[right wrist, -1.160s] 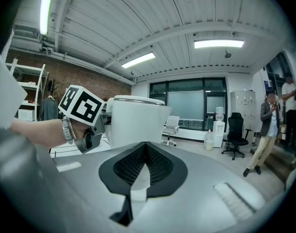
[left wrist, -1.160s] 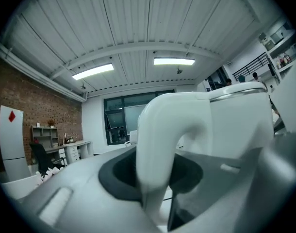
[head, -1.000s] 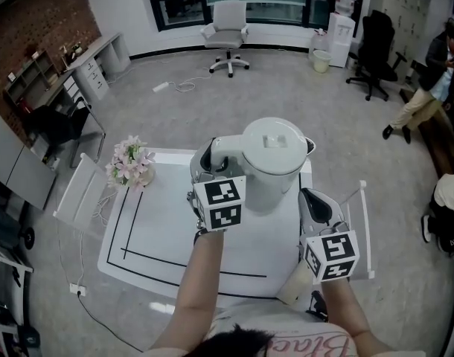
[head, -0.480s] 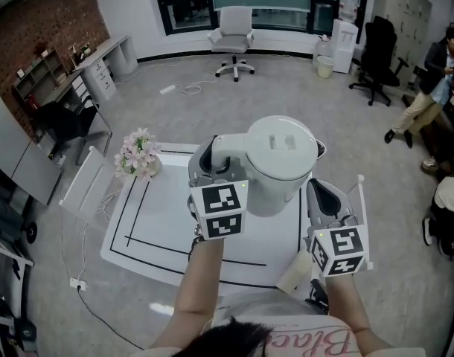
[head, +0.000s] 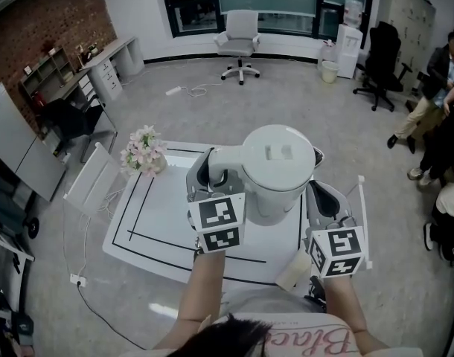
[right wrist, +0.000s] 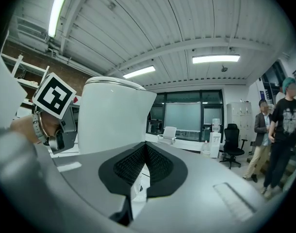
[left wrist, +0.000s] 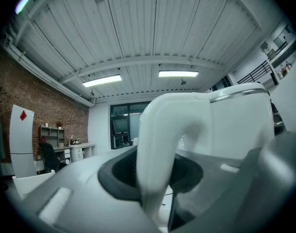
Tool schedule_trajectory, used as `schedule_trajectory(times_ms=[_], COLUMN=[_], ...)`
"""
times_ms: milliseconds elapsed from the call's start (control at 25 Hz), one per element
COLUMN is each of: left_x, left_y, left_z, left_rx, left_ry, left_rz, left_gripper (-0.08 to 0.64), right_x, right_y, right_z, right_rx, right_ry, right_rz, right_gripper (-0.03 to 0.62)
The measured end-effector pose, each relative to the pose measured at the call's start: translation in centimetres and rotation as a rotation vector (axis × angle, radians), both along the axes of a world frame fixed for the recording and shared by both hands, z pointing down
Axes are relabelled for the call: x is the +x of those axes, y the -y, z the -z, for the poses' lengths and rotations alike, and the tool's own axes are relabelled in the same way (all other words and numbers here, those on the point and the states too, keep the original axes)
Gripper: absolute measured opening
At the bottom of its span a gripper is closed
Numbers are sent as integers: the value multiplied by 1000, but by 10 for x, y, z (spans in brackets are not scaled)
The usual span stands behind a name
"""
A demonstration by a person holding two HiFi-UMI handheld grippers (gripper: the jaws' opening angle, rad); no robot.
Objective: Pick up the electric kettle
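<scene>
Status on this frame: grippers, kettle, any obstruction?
Left gripper shut on kettle handle. Right gripper shut, empty, beside the kettle. Flowers apart at the table far left corner, not in the way.

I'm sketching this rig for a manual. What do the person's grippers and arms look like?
The left gripper and right gripper both have smooth light grey shells, with black ribbed pads lining the jaws. Each carries a white cube printed with black square markers. No cables show. The forearms are bare, and the person wears a pink top with lettering.
</scene>
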State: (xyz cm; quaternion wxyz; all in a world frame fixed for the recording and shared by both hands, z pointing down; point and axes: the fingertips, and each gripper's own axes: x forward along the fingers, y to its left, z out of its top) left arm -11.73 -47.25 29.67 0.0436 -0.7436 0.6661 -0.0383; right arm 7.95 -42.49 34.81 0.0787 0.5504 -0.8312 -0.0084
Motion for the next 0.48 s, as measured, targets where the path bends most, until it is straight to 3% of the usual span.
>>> schedule_trajectory(times_ms=[480], left_x=[1], left_y=[-12], left_z=[-1], left_rx=[13], left_ry=[-35], left_rz=[11], left_gripper=[109], right_x=[4], right_y=[-1], right_z=[4], right_rx=[22], right_ry=[-23], right_rz=[6], right_gripper=[21])
